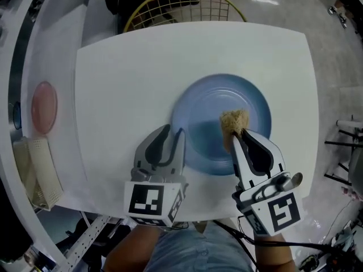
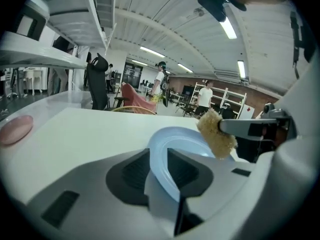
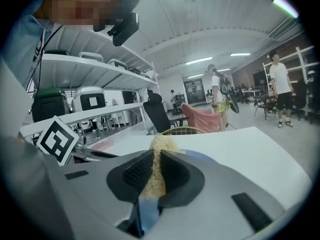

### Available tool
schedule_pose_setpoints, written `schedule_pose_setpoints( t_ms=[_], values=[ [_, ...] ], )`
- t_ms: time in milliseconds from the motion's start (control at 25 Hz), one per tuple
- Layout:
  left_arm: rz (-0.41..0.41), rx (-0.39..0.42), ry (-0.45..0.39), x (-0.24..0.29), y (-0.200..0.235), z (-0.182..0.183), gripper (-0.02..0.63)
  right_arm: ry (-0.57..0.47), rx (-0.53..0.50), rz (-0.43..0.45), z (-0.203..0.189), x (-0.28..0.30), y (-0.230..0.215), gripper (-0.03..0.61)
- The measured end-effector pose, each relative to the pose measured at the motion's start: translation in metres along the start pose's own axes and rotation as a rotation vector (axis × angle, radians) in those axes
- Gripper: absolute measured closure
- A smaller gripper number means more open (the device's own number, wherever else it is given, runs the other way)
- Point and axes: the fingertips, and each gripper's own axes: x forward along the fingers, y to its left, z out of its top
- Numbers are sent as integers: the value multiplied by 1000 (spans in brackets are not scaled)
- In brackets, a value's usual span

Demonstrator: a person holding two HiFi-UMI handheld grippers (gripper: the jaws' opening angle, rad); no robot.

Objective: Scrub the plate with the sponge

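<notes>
Two grippers at work, one blue plate (image 1: 212, 103) on the white worktop (image 1: 125, 78).

- Left gripper (image 1: 173, 131): clenched on the plate's near-left rim. The left gripper view shows the rim edge running straight between its pads. It serves as the anchor.
- Right gripper (image 1: 238, 134): clamped on the tan, fibrous sponge (image 1: 234, 120). The right gripper view shows the fibres squeezed flat between the jaws, with a tuft standing out past the tips.
- Sponge position: over the plate's inner well, right of centre, on the side nearest the right gripper. From the left gripper view its lower edge sits very close to the blue surface. Cannot tell if it presses down or hangs just clear.
- Plate lies flat, well inside the worktop's edges. No suds or soil visible on it.
- Off to the left, apart from the work: a pink dish (image 1: 44, 106) and a pale mesh basket (image 1: 38, 171). A yellow wire frame (image 1: 181, 5) shows beyond the far edge.

Step in hand, as I judge it: the scrub itself, at or near the start of a stroke, plate pinned and sponge presented.

Next move calls for downward pressure through the sponge, then sweeps or circles across the well and out to the rim. The left grip must hold firm so the plate does not skate or spin. Sponge grip is narrow, so hard sideways drag could pull fibres loose.
</notes>
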Motion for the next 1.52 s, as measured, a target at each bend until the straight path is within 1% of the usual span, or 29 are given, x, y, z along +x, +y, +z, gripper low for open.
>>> schedule_pose_setpoints(
  t_ms=[120, 240, 360, 480, 560, 640, 840, 960, 1120, 1280, 1360, 1520],
  values=[
    [-3, -25, 26, 8, 3, -8, 515, 15, -2, -6, -6, 4, -3, 529],
    [-1, -34, 23, 11, 5, -10, 541, 19, -5, -12, -8, 5, -4, 529],
    [16, -24, 19, 12, 7, -8, 548, 22, -7, -17, -10, 5, -5, 529],
    [48, 5, 38, 15, 9, -7, 560, 27, -1, -18, -12, 6, -9, 529],
    [78, 17, 50, 15, 11, -6, 560, 28, 5, -15, -12, 7, -10, 529],
    [93, 17, 54, 15, 13, -6, 560, 27, 11, -13, -12, 6, -11, 529],
    [82, 15, 76, 19, 10, -11, 550, 23, 24, -12, -14, 4, -15, 529],
    [84, 18, 103, 22, 10, -16, 546, 22, 33, -7, -15, 5, -18, 529],
    [94, -2, 134, 25, 13, -25, 546, 18, 40, 2, -18, 8, -18, 529],
    [115, -40, 127, 26, 18, -24, 573, 23, 41, 13, -22, 11, -16, 529],
    [115, -58, 111, 25, 18, -20, 585, 32, 39, 18, -25, 11, -15, 529],
    [104, -36, 52, 20, 7, -3, 591, 53, 28, 17, -33, 10, -17, 529]
  ],
)
